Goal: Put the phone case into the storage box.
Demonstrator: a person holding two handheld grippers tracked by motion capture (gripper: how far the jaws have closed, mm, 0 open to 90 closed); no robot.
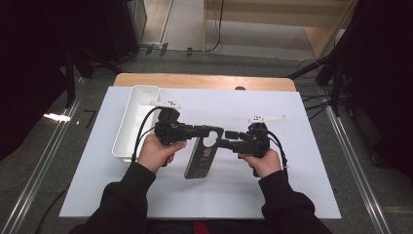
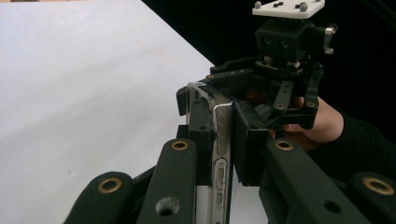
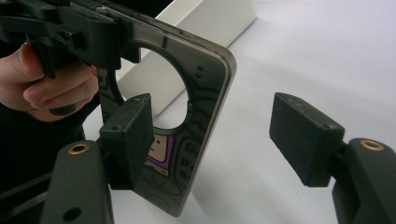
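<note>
Apparently a handover of the phone case (image 1: 201, 157) is under way. Nearest the person, the left claw (image 1: 207, 132) pinches the case's top edge, holding it tilted above the white tabletop (image 1: 292, 185). The right claw (image 3: 215, 140), jaws spread, straddles the case's corner without gripping. Next it should press together on the case. Beyond the case lies the white tray (image 1: 127, 126).

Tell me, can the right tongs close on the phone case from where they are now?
Probably yes. The right tongs stand open with the phone case edge between their pads, nothing blocking. The left tongs already clamp the case at another part.
</note>
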